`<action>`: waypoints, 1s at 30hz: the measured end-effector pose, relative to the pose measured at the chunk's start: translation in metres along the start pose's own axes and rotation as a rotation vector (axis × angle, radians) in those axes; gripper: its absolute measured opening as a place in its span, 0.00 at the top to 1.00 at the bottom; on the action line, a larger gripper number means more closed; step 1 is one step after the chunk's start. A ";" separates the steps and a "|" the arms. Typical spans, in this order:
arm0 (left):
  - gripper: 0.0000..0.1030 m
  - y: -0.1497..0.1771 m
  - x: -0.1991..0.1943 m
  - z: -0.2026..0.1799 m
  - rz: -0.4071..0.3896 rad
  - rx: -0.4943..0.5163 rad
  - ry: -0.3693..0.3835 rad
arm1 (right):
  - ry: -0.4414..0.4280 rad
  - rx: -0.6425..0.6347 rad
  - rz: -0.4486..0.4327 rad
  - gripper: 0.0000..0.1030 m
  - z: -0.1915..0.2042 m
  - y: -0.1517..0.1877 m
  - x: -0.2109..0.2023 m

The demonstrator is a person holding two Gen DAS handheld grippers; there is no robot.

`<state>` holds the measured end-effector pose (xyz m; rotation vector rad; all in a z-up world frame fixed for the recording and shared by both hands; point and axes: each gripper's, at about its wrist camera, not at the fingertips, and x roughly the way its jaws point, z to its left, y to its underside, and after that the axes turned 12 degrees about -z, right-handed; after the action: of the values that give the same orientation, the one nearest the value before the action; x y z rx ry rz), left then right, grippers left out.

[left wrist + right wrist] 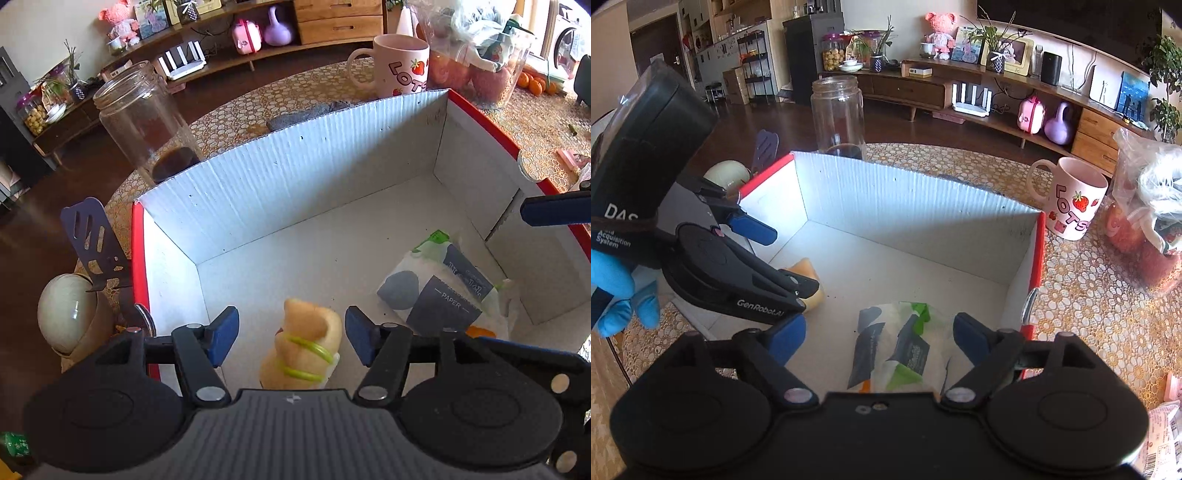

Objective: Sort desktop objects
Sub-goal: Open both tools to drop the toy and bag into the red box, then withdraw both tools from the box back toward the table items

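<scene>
Fingers of the left gripper stand open around a tan squishy toy lying at 6 o'clock in the white box. Right gripper is open too; the tissue pack lies lengthwise between its fingers, not pinched.

Tissue pack near end hidden behind right tool body; toy base likewise
</scene>
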<state>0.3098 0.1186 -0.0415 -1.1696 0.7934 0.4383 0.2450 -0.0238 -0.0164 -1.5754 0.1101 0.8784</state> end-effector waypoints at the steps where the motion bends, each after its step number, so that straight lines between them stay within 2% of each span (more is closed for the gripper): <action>1: 0.39 0.000 -0.004 0.000 -0.006 -0.007 -0.001 | -0.005 -0.005 -0.009 0.13 0.000 -0.001 -0.004; 7: 0.39 -0.001 -0.026 0.004 -0.078 -0.064 -0.002 | -0.031 -0.001 -0.060 0.10 0.000 -0.004 -0.032; 11: 0.34 -0.003 -0.047 0.004 -0.138 -0.110 0.002 | -0.050 0.004 -0.102 0.09 0.000 -0.007 -0.054; 13: 0.34 -0.004 -0.057 0.004 -0.162 -0.129 0.003 | -0.056 -0.011 -0.122 0.05 0.003 -0.008 -0.063; 20: 0.30 -0.001 -0.092 -0.009 -0.244 -0.144 -0.002 | -0.079 -0.055 -0.172 0.01 0.014 0.000 -0.092; 26: 0.24 0.006 -0.109 -0.018 -0.275 -0.151 -0.022 | -0.072 -0.036 -0.200 0.00 0.011 0.011 -0.112; 30: 0.18 0.013 -0.115 -0.020 -0.284 -0.194 -0.025 | -0.063 -0.018 -0.217 0.00 0.004 0.021 -0.125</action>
<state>0.2187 0.1148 0.0328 -1.4313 0.5607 0.2968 0.1440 -0.0759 0.0396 -1.5420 -0.1127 0.7588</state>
